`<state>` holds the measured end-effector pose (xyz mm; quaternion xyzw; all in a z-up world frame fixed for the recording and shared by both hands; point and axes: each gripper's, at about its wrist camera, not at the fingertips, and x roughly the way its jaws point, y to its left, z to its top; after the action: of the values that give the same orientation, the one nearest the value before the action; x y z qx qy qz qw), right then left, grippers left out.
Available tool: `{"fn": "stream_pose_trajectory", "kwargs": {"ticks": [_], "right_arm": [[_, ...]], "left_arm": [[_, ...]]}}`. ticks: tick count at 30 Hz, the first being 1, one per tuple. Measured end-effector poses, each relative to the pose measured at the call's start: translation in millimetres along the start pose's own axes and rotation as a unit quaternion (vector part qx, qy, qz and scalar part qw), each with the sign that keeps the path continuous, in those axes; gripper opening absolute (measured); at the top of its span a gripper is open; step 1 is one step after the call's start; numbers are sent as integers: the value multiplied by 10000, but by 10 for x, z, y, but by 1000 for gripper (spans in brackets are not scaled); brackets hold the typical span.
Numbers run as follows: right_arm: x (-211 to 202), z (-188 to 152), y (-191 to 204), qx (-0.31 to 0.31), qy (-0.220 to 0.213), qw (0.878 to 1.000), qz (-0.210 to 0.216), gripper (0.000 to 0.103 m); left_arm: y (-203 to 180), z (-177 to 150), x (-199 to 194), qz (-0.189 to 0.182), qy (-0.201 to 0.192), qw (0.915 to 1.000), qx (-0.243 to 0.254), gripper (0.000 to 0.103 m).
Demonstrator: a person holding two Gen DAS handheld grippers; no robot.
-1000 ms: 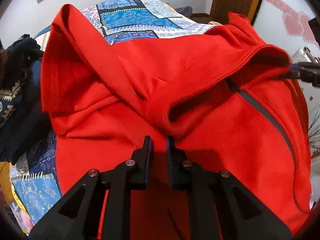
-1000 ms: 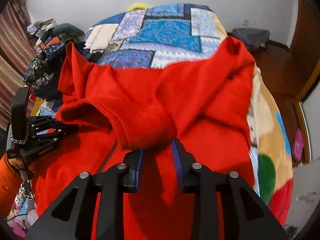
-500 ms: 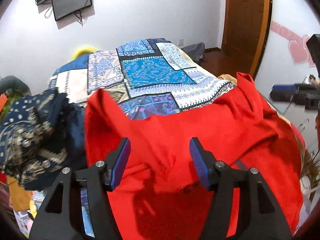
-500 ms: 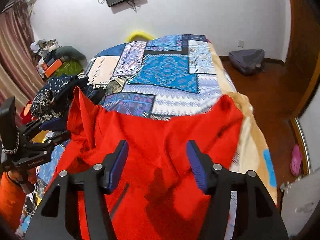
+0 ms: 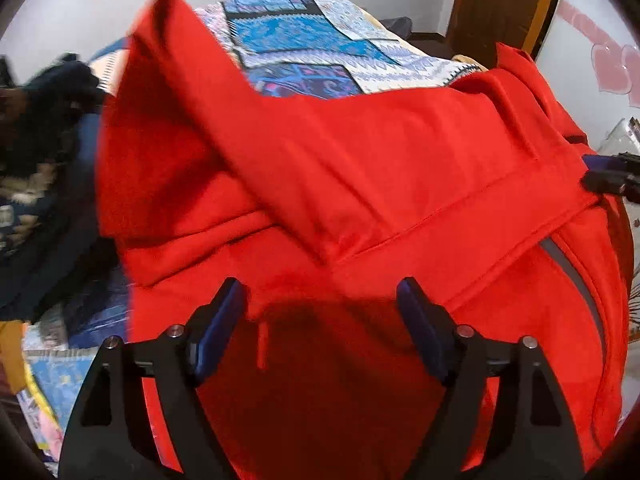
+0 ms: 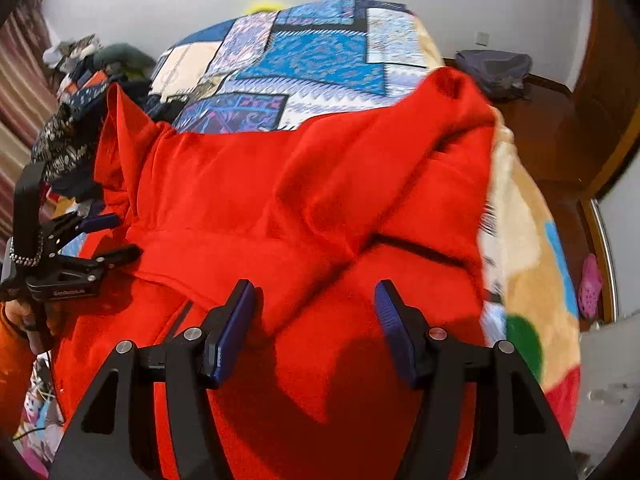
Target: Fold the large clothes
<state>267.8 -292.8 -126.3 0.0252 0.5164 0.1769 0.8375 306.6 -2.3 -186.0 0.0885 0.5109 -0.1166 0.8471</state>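
Note:
A large red zip-up fleece jacket lies on the bed, its upper part folded over the body; it also fills the right wrist view. A grey zipper runs down its right side. My left gripper is open and empty, just above the red cloth near the fold's edge. My right gripper is open and empty over the fold on the other side. The left gripper also shows at the left of the right wrist view, and the right gripper's tip shows at the right edge of the left wrist view.
The bed carries a blue patchwork quilt and a cream blanket. Dark patterned clothes are piled at the bed's left side. A wooden door and a grey bag on the floor are beyond the bed.
Both grippers were nearly shut at the jacket's folded edge, then opened and rose. Now both are lower again, open, close above the folded jacket.

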Motion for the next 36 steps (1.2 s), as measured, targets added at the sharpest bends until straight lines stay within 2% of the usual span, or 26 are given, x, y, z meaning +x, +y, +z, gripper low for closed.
{"fn": "stream_pose_trajectory", "kwargs": {"ticks": [3, 8, 10, 13, 16, 21, 23, 24, 25, 26, 27, 28, 30, 31, 32, 33, 36], "right_arm": [[-167, 44, -104, 176, -156, 9995, -189, 59], [-317, 195, -345, 572, -504, 9963, -405, 59], [-311, 285, -480, 844, -634, 9936, -400, 60], [-228, 372, -615, 1072, -664, 9910, -443, 60], [-15, 494, -736, 1214, -559, 9903, -368, 60], [409, 651, -967, 1587, -163, 9871, 153, 60], [477, 682, -979, 1595, -143, 9868, 242, 51], [504, 706, -964, 1552, -156, 9874, 272, 36], [514, 720, -950, 1541, -167, 9875, 286, 30], [514, 744, -918, 1507, -219, 9880, 252, 28], [497, 761, -879, 1415, -275, 9894, 194, 20], [487, 773, -864, 1363, -310, 9901, 114, 17], [405, 807, -799, 1142, -468, 9923, -100, 13], [370, 838, -773, 1039, -563, 9927, -234, 13], [319, 874, -761, 970, -664, 9925, -343, 13], [257, 921, -762, 936, -742, 9920, -416, 12], [193, 1084, -861, 928, -810, 9910, -523, 12]], "left_arm": [[105, -2, -196, 265, -212, 9994, -78, 79], [434, 147, -444, 609, -683, 9937, -647, 84], [597, 178, -453, 777, -822, 9890, -958, 85], [848, 189, -339, 805, -795, 9832, -1430, 85], [1085, 137, -128, 583, -610, 9789, -1862, 85], [1281, 71, 248, -11, -186, 9740, -2258, 83], [1306, 70, 348, -306, -132, 9714, -2350, 81], [1310, 84, 373, -360, -139, 9710, -2360, 81], [1311, 102, 388, -447, -229, 9706, -2353, 80], [1297, 125, 389, -407, -301, 9714, -2320, 76], [1280, 153, 395, -348, -331, 9724, -2284, 71], [1255, 188, 406, -321, -311, 9740, -2221, 68], [1162, 228, 369, -340, -284, 9766, -2103, 45], [1128, 259, 358, -374, -262, 9778, -2047, 39], [1076, 305, 330, -484, -270, 9789, -1968, 24], [1046, 333, 311, -575, -289, 9792, -1924, 16], [901, 521, 222, -637, -434, 9814, -1757, 14]]}}
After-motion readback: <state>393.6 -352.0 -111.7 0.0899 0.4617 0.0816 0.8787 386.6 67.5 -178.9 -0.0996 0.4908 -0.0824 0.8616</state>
